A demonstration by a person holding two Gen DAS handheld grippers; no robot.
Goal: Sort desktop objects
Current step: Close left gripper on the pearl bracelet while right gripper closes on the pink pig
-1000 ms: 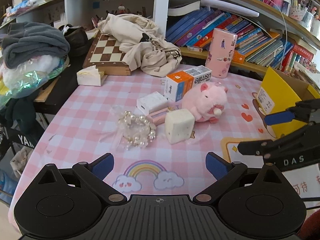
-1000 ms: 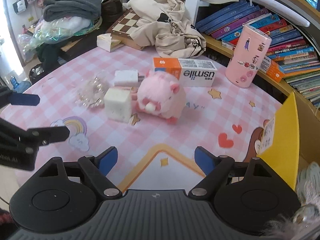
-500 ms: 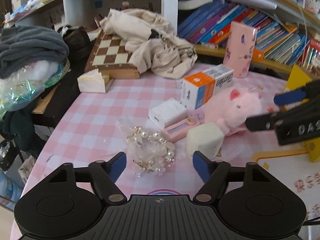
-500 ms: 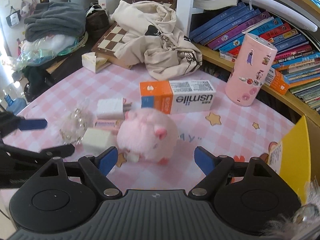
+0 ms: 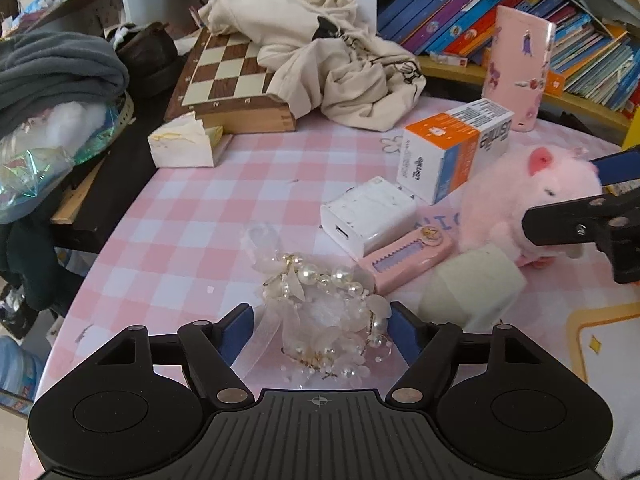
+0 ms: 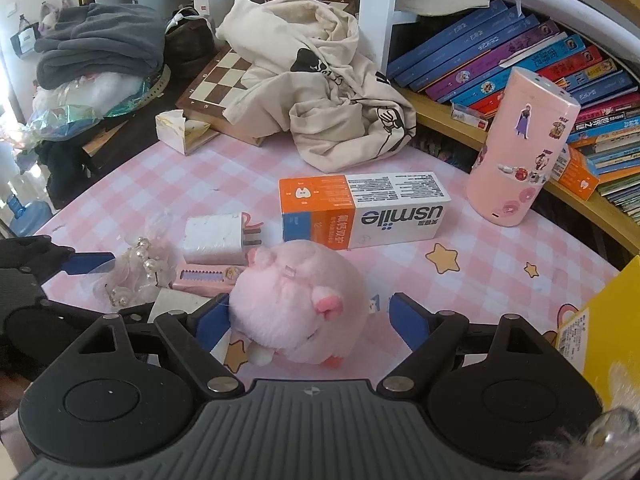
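Since the earlier frames both tools have come forward over the pink-checked bench (image 5: 192,216): the left tool (image 5: 320,328) now straddles the pearl-and-gauze hair ornament (image 5: 324,300), and the right tool (image 6: 308,320) straddles the fluffy pink plush pig (image 6: 296,300).

The left tool's jaws are opening slightly, the ornament between the blue pads; whether the pads touch it cannot be told. The right tool stands fairly wide, its left pad at the pig's fur and its right pad clear of it.

Only the left view shows the pale cream foam cube (image 5: 472,288) whole, just right of the ornament and in front of the pig; in the right view it is mostly hidden behind the tool. Only the right view shows the white charger's (image 6: 214,234) metal prongs and the yellow cardboard box edge (image 6: 600,320) at far right.

Between ornament and pig lie the flat pink plastic comb case (image 5: 404,258) and the charger, close together. Behind them an orange-and-white "usmile" carton (image 6: 360,210) lies on its side, with a tall pink stickered cylinder (image 6: 520,148) upright near the bookshelf. A rumpled cream cloth bag (image 6: 320,80) drapes over a wooden chessboard (image 5: 228,80).
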